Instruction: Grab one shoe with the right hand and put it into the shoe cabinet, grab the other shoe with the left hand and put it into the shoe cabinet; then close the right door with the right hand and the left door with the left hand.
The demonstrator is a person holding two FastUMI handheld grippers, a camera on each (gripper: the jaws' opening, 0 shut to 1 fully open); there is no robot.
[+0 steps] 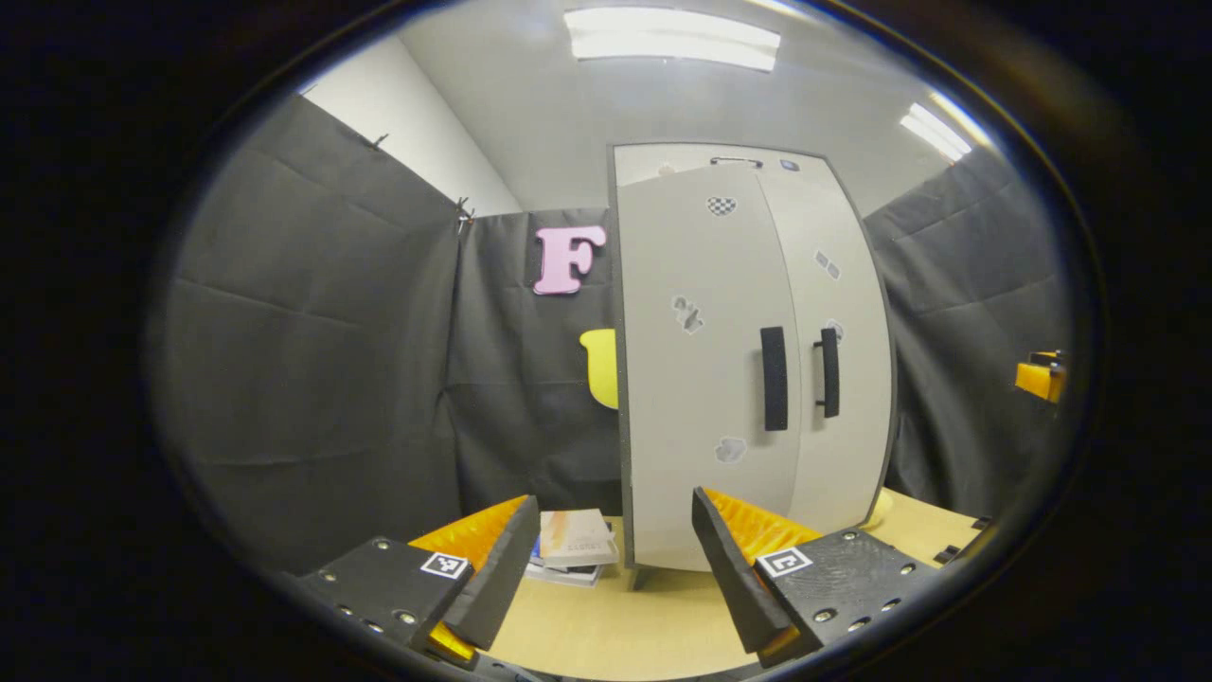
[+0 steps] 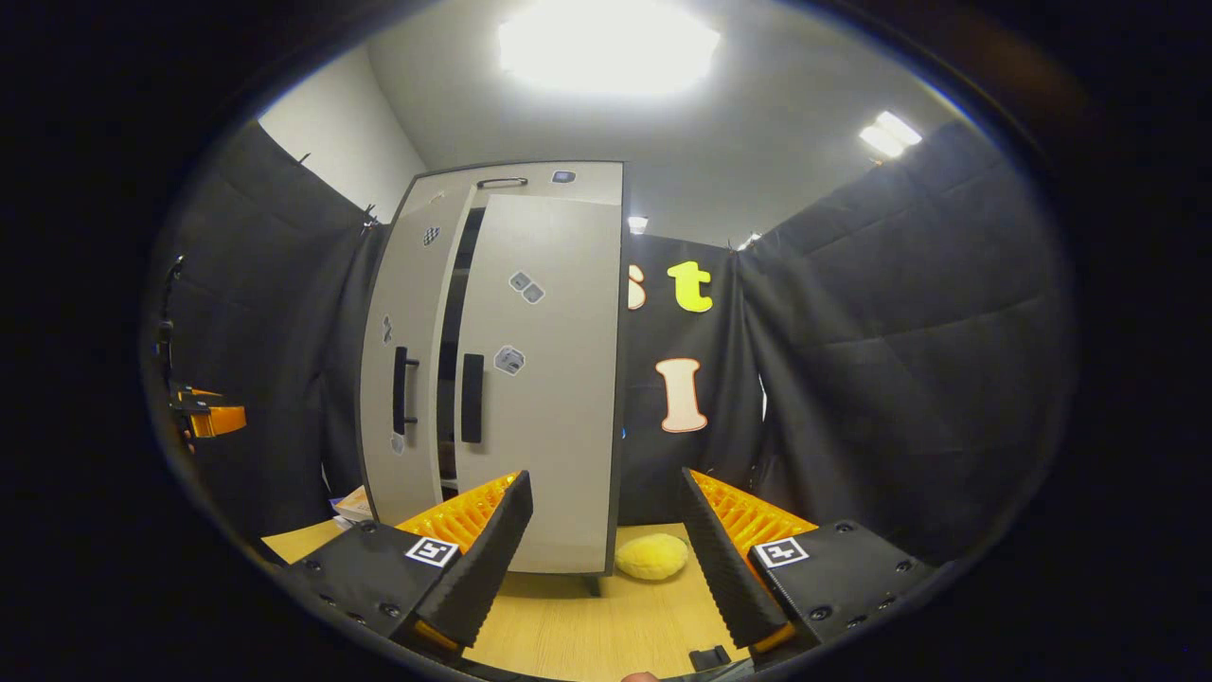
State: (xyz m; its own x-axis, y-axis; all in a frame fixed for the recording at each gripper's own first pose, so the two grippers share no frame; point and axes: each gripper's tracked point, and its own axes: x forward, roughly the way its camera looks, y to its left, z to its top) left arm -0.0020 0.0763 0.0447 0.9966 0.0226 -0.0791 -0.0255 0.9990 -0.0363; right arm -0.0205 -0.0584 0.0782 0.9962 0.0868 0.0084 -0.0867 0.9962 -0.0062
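Both tongs, left [image 1: 606, 559] and right [image 2: 606, 549], spread, empty; shoe cabinet [image 1: 748, 360] stands just ahead

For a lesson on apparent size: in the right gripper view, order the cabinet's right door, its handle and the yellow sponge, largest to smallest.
1. right door
2. and 3. handle and yellow sponge: look too alike to rank.

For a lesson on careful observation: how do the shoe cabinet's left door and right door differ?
1. The left door carries three stickers; the right door carries two.
2. Books lie on the table by the left door's outer side; a yellow soft lump lies by the right door's.

Shared: both are pale grey, each with a dark upright handle at the meeting edge. The right gripper view shows a dark gap between them.
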